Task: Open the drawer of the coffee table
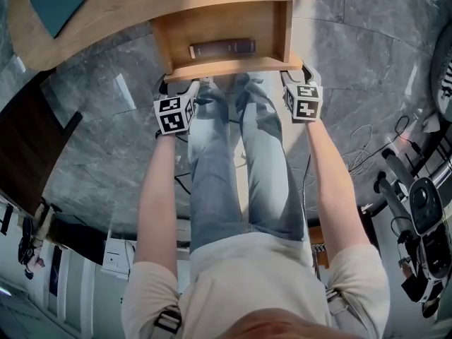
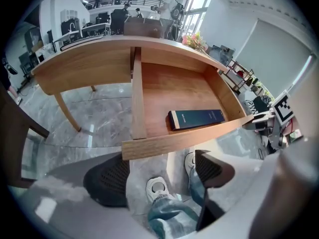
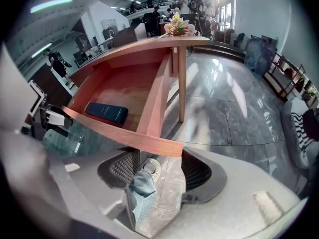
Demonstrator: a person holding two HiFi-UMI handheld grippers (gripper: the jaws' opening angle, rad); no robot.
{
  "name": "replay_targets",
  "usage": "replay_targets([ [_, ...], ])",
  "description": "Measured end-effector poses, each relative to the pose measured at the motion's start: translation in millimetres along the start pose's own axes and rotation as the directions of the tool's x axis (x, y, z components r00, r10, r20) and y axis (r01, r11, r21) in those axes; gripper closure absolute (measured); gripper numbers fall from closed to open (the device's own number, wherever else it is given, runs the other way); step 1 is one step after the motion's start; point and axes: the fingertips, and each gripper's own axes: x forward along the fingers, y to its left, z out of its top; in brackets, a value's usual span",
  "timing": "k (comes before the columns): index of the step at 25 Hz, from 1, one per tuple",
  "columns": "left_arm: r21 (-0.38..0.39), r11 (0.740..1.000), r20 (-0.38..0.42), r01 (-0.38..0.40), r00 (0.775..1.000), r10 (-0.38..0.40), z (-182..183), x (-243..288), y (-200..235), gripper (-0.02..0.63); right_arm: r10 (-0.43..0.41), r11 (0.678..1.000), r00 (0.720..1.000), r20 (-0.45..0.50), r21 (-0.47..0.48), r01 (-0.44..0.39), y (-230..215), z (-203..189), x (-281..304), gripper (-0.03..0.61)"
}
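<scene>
Already the drawer (image 1: 226, 68) stands well out from under the coffee table (image 1: 141, 9), with a slim dark box (image 1: 222, 48) lying inside. The left gripper (image 1: 181, 85) and right gripper (image 1: 294, 74) sit at its front corners, jaws apart and empty, probably placed one per side to draw it out squarely.

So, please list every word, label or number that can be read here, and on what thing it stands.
Nothing here can be read.
Dark box in the drawer: pale print, too small to read.
Left marker cube, right marker cube: square patterns only, no words.
</scene>
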Motion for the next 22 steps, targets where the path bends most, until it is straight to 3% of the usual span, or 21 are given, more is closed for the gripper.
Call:
replay_targets([
  [22, -0.039, 0.999, -0.073, -0.016, 0.997, 0.013, -18, 17, 9, 0.215, -0.034, 0.999, 0.996, -0.085, 0.031, 0.037, 2, -25, 19, 0.314],
])
